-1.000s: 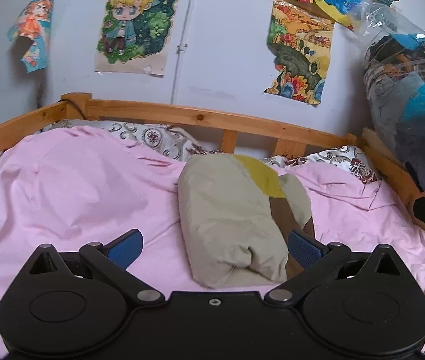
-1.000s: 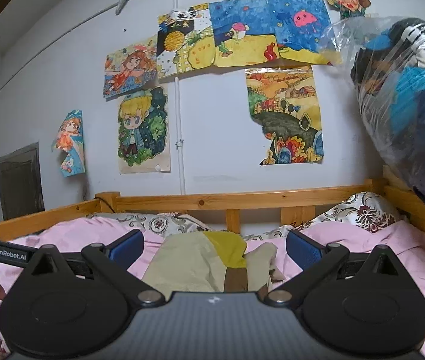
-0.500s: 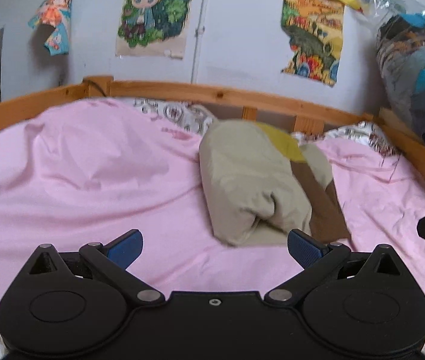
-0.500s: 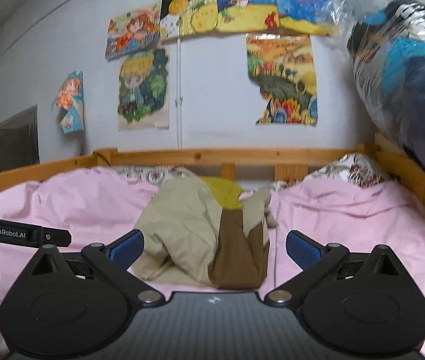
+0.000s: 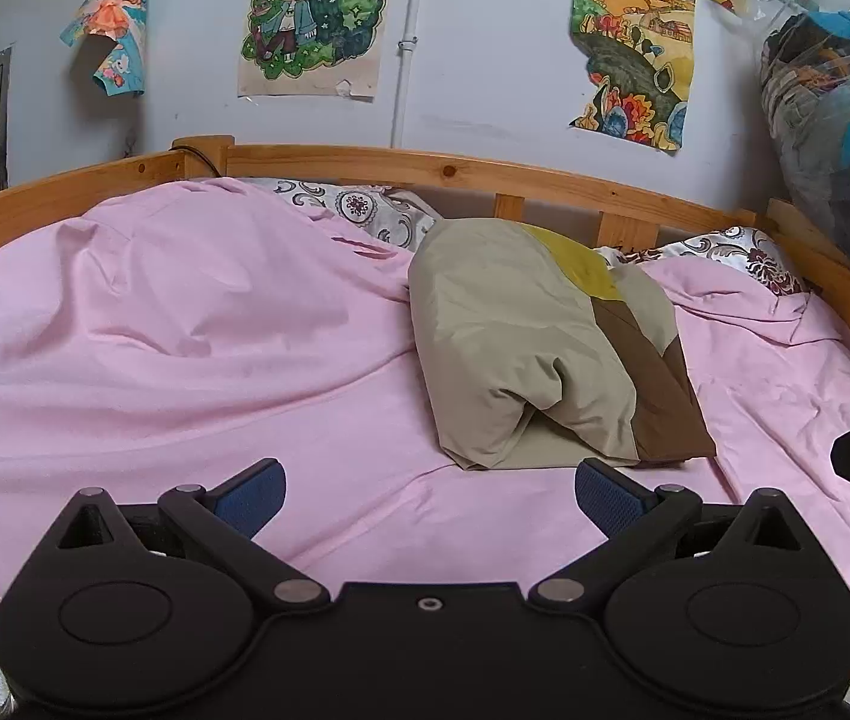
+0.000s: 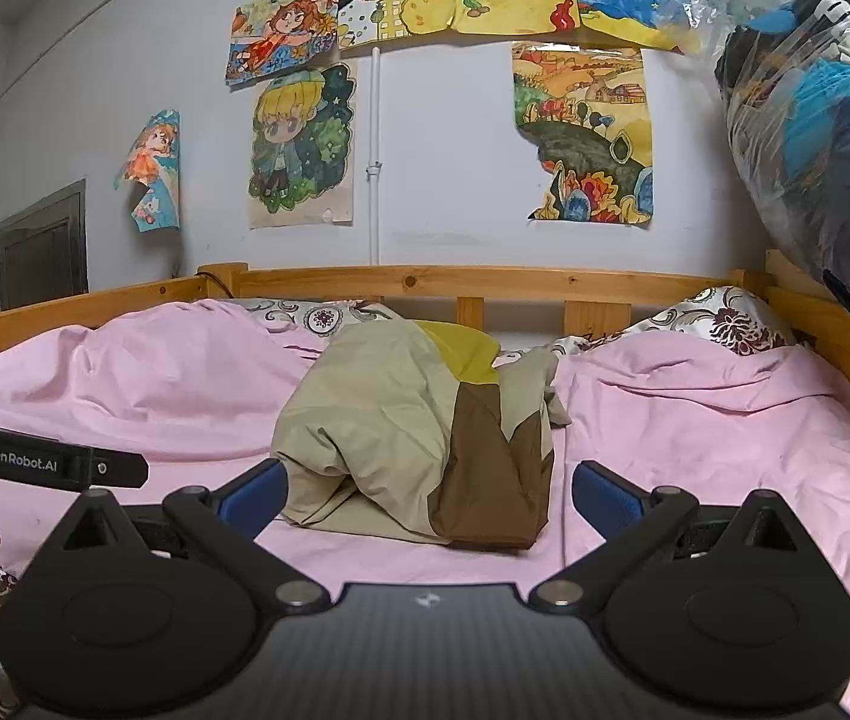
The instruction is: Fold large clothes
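The pink bedsheet covers the bed; on it, centre, lies the folded beige-and-brown garment, a soft, puffy bundle. I judge it light, slippery and springy, best taken at its near hem. My left gripper and right gripper are both spread wide, empty.

Pale wall hung with drawings. Wooden bed frame along it; pink sheet rumpled over bed. Dark door far left. Plastic-wrapped bundle right.
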Tool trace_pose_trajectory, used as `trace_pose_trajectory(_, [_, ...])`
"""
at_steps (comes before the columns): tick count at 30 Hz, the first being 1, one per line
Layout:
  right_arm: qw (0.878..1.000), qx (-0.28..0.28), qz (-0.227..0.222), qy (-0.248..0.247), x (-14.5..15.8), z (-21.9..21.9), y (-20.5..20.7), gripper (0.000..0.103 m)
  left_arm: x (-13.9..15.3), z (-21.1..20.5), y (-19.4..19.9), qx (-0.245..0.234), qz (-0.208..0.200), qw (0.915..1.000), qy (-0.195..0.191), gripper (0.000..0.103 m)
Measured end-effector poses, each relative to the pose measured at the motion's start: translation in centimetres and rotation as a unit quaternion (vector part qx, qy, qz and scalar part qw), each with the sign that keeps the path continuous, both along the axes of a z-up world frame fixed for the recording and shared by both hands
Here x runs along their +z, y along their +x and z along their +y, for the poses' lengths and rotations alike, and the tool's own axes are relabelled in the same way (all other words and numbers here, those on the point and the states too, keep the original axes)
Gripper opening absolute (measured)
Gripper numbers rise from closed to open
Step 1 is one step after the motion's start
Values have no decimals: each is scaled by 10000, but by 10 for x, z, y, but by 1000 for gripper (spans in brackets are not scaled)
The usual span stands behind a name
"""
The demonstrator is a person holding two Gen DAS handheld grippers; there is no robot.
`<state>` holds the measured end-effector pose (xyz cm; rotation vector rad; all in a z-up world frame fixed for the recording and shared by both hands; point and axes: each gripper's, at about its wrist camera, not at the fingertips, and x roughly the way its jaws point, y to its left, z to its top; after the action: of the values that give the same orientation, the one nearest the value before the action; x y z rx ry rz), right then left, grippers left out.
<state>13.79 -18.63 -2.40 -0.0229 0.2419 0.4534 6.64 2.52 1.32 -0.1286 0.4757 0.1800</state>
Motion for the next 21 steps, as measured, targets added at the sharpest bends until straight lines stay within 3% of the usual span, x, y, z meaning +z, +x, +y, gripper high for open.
trace_pose_trajectory(21, [10000,-58,14,54,0,-7,2,103,1,1,-2,25,-8,10000,-8,102])
